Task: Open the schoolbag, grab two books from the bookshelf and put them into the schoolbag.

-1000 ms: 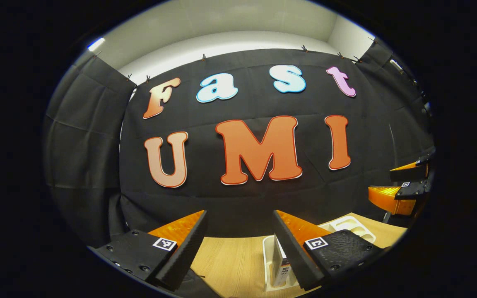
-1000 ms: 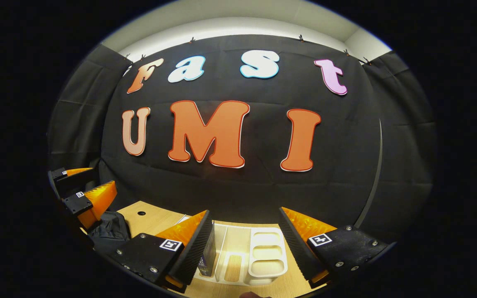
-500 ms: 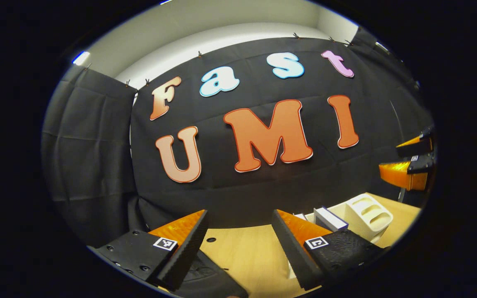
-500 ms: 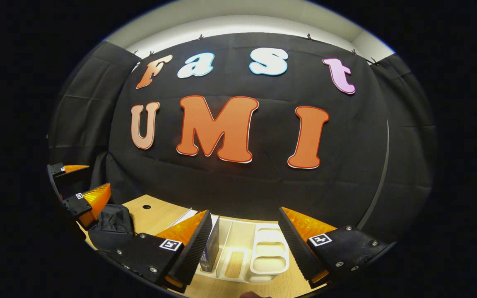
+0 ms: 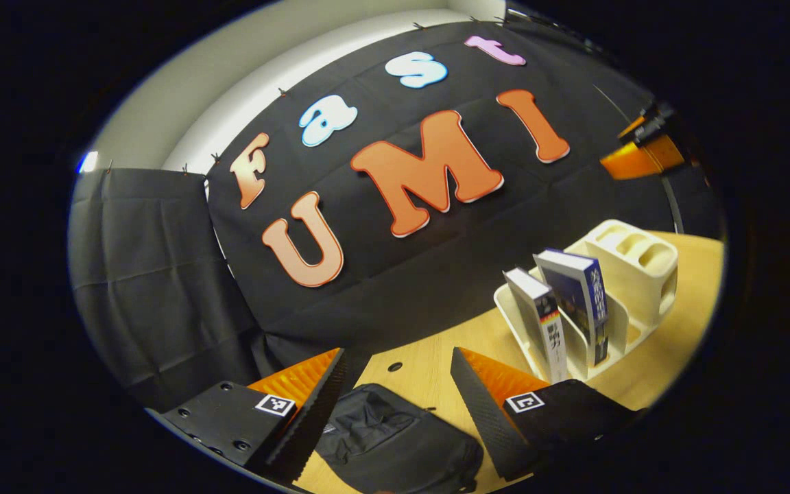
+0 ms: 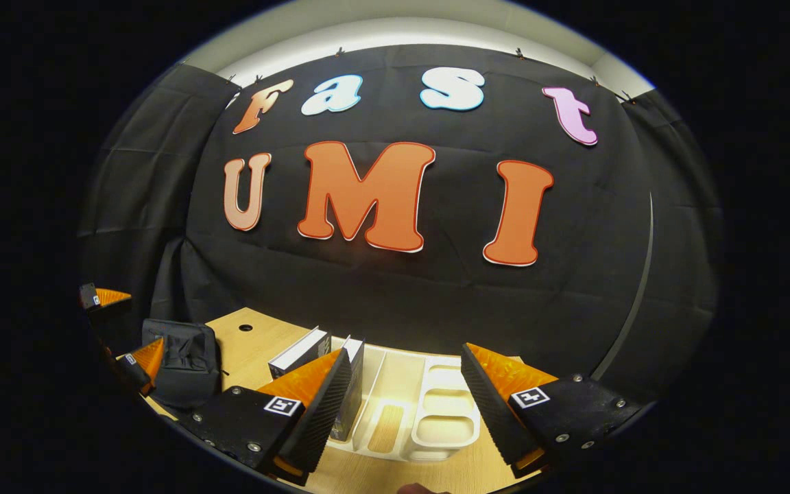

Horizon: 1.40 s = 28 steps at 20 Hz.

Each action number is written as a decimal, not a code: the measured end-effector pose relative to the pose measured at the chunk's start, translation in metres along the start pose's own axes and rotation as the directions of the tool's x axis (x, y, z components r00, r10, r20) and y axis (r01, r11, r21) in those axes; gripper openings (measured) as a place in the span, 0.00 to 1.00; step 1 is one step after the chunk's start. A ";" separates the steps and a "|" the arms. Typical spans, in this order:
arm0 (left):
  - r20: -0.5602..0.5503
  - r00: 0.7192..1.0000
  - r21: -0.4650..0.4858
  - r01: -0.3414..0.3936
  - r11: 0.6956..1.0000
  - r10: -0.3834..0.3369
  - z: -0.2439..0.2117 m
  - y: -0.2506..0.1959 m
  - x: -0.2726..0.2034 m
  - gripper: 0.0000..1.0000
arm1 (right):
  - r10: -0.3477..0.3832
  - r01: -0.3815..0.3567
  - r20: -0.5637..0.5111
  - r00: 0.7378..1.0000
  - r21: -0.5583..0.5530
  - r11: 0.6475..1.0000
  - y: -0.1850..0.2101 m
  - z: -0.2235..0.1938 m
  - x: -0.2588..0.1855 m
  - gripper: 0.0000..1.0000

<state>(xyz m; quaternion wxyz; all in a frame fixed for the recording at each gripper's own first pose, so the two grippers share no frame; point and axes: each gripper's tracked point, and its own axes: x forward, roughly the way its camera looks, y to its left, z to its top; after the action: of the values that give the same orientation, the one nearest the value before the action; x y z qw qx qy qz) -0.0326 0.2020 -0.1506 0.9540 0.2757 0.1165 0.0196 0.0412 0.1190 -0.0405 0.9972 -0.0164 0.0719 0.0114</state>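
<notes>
Now, with both grippers' fingers spread and empty, take the soft, floppy bag (image 5: 395, 439) by its zipper pull, not loose cloth.

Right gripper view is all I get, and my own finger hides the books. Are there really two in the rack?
Observer: Yes, two. In the left gripper view a white-spined book and a blue book lean side by side in the white rack, spines showing.
Operator: What's the other gripper doing?
Observer: The left gripper is open and holds nothing. The black schoolbag lies on the table, framed between its fingers.
</notes>
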 end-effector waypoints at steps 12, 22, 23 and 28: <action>-0.259 0.964 0.313 0.146 0.938 -0.063 -0.162 -0.042 -0.024 0.95 | -0.005 0.005 -0.016 1.000 -0.004 1.000 0.001 -0.011 0.009 0.95; -0.462 0.887 0.420 0.231 0.878 -0.013 -0.255 -0.051 -0.032 0.97 | 0.013 -0.014 -0.022 1.000 -0.012 1.000 0.005 -0.015 0.020 0.95; -0.468 0.883 0.422 0.226 0.878 -0.002 -0.258 -0.048 -0.029 0.96 | 0.012 -0.012 -0.022 1.000 -0.013 1.000 0.005 -0.015 0.021 0.95; -0.476 0.878 0.470 0.199 0.860 0.057 -0.269 -0.038 -0.007 0.95 | 0.002 -0.003 -0.024 1.000 -0.014 1.000 0.003 -0.015 0.026 0.95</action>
<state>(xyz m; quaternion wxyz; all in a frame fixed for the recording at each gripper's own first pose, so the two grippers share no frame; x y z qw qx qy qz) -0.1028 0.3091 -0.3903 0.7899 0.4979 0.3575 0.0188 0.0649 0.1218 -0.0594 0.9961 -0.0232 0.0837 0.0128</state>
